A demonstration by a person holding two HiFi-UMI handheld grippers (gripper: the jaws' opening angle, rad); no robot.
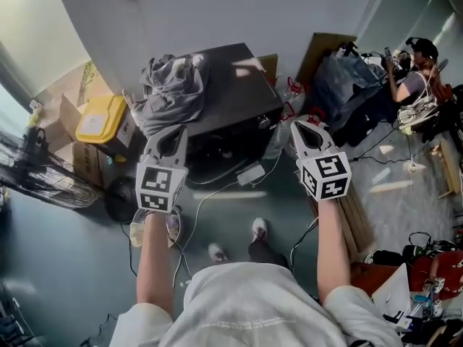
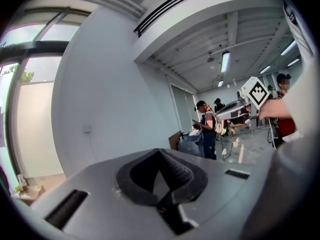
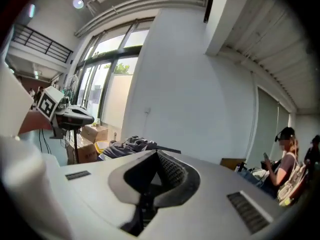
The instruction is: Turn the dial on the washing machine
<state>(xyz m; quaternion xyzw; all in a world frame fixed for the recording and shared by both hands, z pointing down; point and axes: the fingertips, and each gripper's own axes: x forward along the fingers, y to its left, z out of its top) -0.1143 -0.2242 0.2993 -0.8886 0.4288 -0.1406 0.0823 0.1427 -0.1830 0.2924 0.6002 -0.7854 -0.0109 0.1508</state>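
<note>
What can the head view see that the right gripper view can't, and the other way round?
Only the head view shows a fan on the floor, the wearer's shoes and both forearms from above.

Only the right gripper view shows tall windows, a railing high up, and the right gripper close up, its jaws shut with nothing between them.

Both show the grey clothes piled on the dark washing machine, the left gripper, and a person off to the side.
</note>
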